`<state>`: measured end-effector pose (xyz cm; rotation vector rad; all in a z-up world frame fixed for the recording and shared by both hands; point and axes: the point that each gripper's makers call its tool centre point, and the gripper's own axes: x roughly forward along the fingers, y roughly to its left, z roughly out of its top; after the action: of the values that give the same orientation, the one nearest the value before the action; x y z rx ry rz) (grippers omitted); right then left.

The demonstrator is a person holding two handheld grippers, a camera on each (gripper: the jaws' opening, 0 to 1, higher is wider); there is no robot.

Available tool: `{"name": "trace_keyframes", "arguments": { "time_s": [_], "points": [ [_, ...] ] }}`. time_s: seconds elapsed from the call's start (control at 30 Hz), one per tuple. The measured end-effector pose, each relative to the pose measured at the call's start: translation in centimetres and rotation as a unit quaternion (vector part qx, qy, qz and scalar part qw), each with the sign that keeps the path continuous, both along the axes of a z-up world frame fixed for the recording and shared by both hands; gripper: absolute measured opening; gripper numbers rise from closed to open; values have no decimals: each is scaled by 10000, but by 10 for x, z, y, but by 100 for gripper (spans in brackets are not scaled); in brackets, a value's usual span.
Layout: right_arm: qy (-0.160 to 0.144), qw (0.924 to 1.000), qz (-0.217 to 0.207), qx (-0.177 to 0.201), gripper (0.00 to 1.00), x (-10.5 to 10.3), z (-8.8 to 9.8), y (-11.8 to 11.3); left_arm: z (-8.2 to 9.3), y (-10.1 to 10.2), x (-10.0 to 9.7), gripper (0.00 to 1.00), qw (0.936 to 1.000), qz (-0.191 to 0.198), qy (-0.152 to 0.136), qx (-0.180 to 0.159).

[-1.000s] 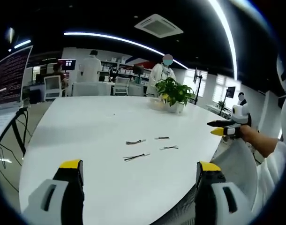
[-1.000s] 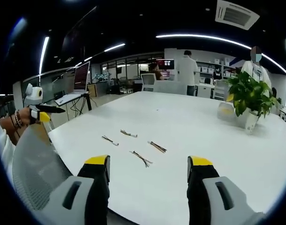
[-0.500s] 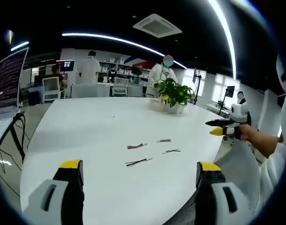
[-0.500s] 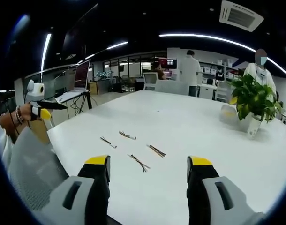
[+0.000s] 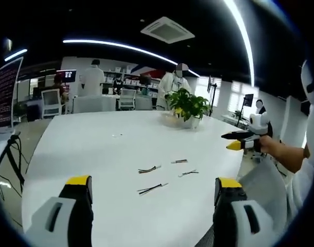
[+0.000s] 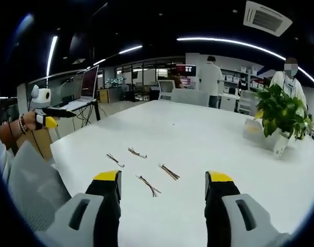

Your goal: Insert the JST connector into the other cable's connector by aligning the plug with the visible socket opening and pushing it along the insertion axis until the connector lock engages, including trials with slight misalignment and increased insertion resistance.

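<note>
Nearest to me in the left gripper view, my left gripper [image 5: 153,188] hangs over the near edge of the white table [image 5: 95,149] with its yellow-tipped jaws spread wide and nothing between them. In the right gripper view my right gripper [image 6: 161,185] is the same: jaws wide apart, holding nothing, above the table edge. Just past the jaws lie four short cables, all loose on the tabletop and touched by neither tool. In the left gripper view the nearest cable [image 5: 152,188] sits closest to me, a second cable [image 5: 149,169] lies just beyond it to the left, a third cable [image 5: 188,173] lies to the right, and a fourth cable [image 5: 179,161] is a little farther back. They are too small for me to tell plug from socket. Off the table's right side in that view I see the right gripper held in a person's hand [image 5: 268,145]. In the right gripper view the left gripper shows at the left, held by the other hand [image 6: 31,122]. Farther back on the table stands a potted plant [image 5: 187,105]. Beyond the table are chairs [image 5: 53,98], a laptop [image 6: 87,87] on a stand, and people standing in the office.
</note>
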<state>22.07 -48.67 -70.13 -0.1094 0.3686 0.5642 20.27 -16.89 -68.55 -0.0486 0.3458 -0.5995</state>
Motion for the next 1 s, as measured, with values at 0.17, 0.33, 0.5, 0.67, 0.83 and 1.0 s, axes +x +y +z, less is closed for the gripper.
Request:
{"name": "trace_keyframes", "arguments": {
  "time_s": [0.17,0.33,0.5,0.67,0.83,1.0],
  "points": [
    [-43,10000,19,-62,64,5,3,0,8,-3,6,97,9998,-106,-74,-119],
    [-93,9999,43,-79,62,10,6,0,15,-3,16,95,9993,-147,-337,23],
    [-132,9998,104,-65,60,14,7,3,22,-13,23,95,9984,-368,-423,-78],
    [-138,9995,156,-217,60,18,5,4,24,-17,33,95,9977,-481,-480,6],
    [-168,9992,217,-281,59,24,8,5,29,-21,40,95,9968,-569,-557,39],
    [-299,9991,193,-231,59,33,18,5,35,-23,44,94,9956,-656,-672,-19]
  ]
}}
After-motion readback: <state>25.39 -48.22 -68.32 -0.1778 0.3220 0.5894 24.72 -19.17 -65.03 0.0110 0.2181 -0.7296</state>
